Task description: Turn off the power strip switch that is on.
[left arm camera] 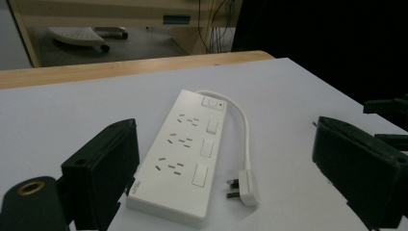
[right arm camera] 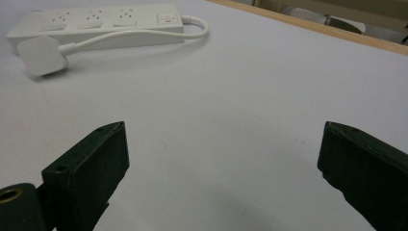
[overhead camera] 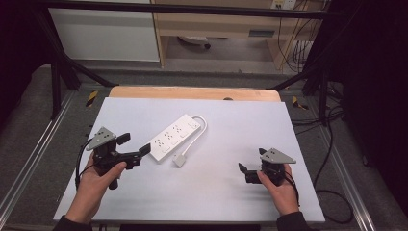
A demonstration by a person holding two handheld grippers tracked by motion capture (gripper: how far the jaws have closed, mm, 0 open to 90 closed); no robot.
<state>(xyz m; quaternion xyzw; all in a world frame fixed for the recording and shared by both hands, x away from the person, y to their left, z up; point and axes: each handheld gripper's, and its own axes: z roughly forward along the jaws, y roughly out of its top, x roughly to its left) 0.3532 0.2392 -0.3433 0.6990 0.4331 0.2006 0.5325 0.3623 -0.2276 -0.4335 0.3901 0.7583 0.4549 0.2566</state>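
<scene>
White sheeting covers the tabletop (overhead camera: 231, 192), whose bare wooden edge (overhead camera: 192, 92) shows along the far side, with black frame rails, grey floor and pale cabinets beyond. On the sheet, left of centre, a white power strip (overhead camera: 174, 136) lies at a slant, its three sockets and switches facing up; its short white cable (overhead camera: 202, 126) loops out of the far end and curves back along the strip's right side to a white plug (overhead camera: 179, 160), which rests on the sheet just beside the strip's near end with its pins turned toward the strip. A person's left hand (overhead camera: 98, 180) holds the left gripper (overhead camera: 134, 146) near the front left of the sheet, its fingers (left arm camera: 103, 168) spread wide and empty, one fingertip just beside the near corner of the power strip; whether it touches cannot be told. From the left gripper view the strip (left arm camera: 185, 154) and plug (left arm camera: 243, 188) lie between and just ahead of the two black fingers. The person's right hand (overhead camera: 279, 187) holds the right gripper (overhead camera: 244, 172) at the front right, well apart from the strip, its fingers (right arm camera: 91, 168) likewise wide apart and holding nothing, low over bare sheet. In the right gripper view the strip (right arm camera: 96, 21) and plug (right arm camera: 42, 55) sit far off at upper left. Dark sleeves show at the bottom edge.
</scene>
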